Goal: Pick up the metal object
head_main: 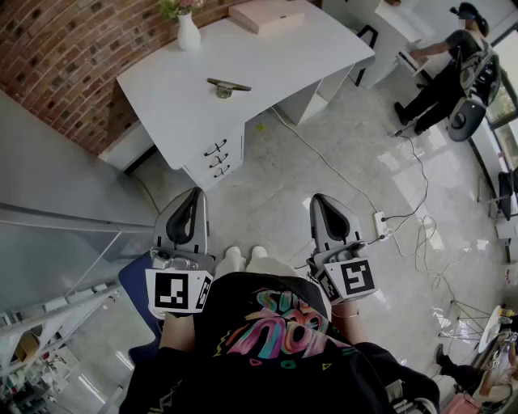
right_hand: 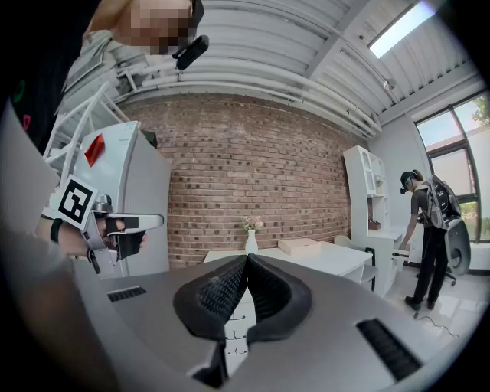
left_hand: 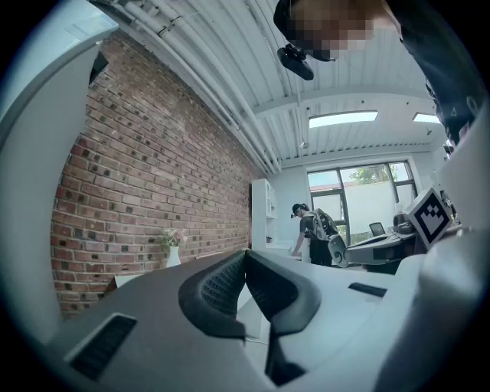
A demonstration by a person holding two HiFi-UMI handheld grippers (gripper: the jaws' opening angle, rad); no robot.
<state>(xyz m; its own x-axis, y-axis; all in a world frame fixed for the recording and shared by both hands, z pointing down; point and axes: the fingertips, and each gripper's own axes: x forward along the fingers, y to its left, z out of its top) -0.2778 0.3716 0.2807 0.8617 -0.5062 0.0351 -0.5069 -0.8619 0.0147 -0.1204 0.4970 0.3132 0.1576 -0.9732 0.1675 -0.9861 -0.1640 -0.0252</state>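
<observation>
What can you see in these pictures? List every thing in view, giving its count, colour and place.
desk: one, white, beside the brick wall
metal object: one, dark metallic, lying on the desk
vase: one, white, at the desk's wall-side end
box: one, pale pink, flat on the desk
power strip: one, white, on the floor
other person: one, dark clothes, far right
left gripper: one, grey, shut, empty
right gripper: one, grey, shut, empty
</observation>
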